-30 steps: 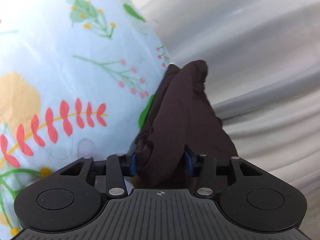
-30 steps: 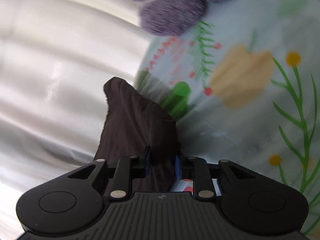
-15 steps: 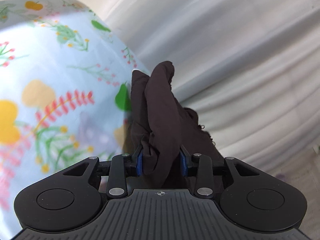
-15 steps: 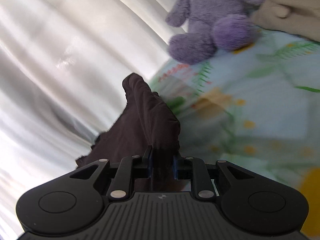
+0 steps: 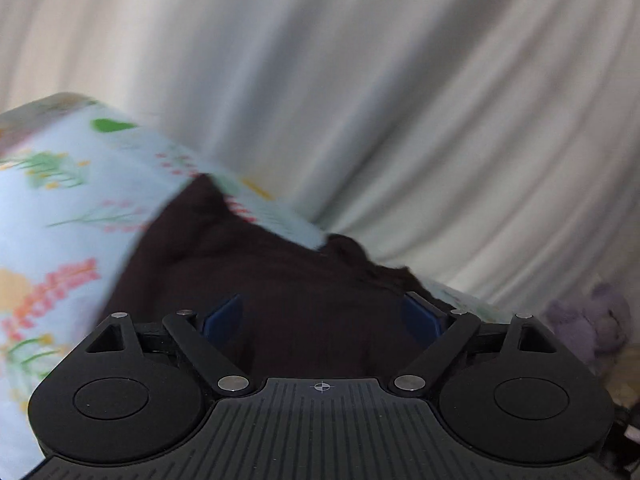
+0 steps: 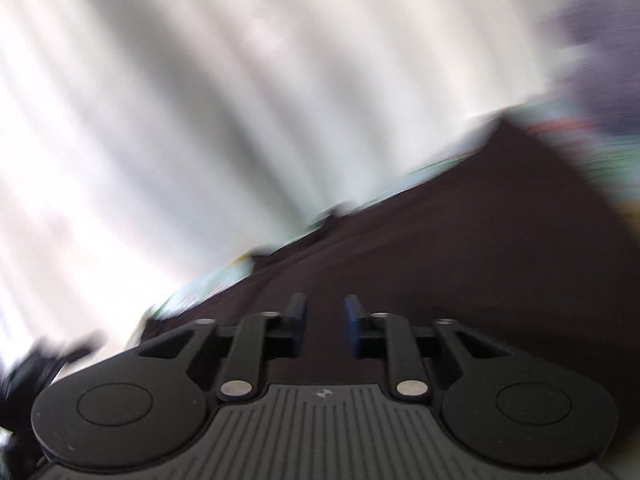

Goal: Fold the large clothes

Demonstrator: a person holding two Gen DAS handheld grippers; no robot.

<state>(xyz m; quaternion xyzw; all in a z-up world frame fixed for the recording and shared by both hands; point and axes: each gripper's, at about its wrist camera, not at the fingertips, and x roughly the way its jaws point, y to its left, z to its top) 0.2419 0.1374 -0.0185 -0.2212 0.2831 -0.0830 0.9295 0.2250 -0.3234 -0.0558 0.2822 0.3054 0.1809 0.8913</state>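
A dark brown garment [image 5: 256, 280] lies spread flat on the floral bedsheet [image 5: 60, 208]. My left gripper [image 5: 322, 312] is open wide just above it, its blue pads [image 5: 224, 314] apart and holding nothing. In the right wrist view the same dark garment [image 6: 460, 248] stretches out in front, blurred by motion. My right gripper [image 6: 324, 316] hovers over it with a narrow gap between its pads [image 6: 352, 316]; no cloth shows pinched between them.
A white pleated curtain [image 5: 360, 80] fills the background of both views [image 6: 200, 100]. A purple plush toy [image 5: 596, 320] sits at the right edge of the bed, and a purple blur [image 6: 600, 60] shows at the upper right in the right wrist view.
Both grippers held bunched dark cloth upright before. Now the left jaws have opened wide, the right have parted slightly, and the garment lies flat on the bed. Both views swung toward the curtain.
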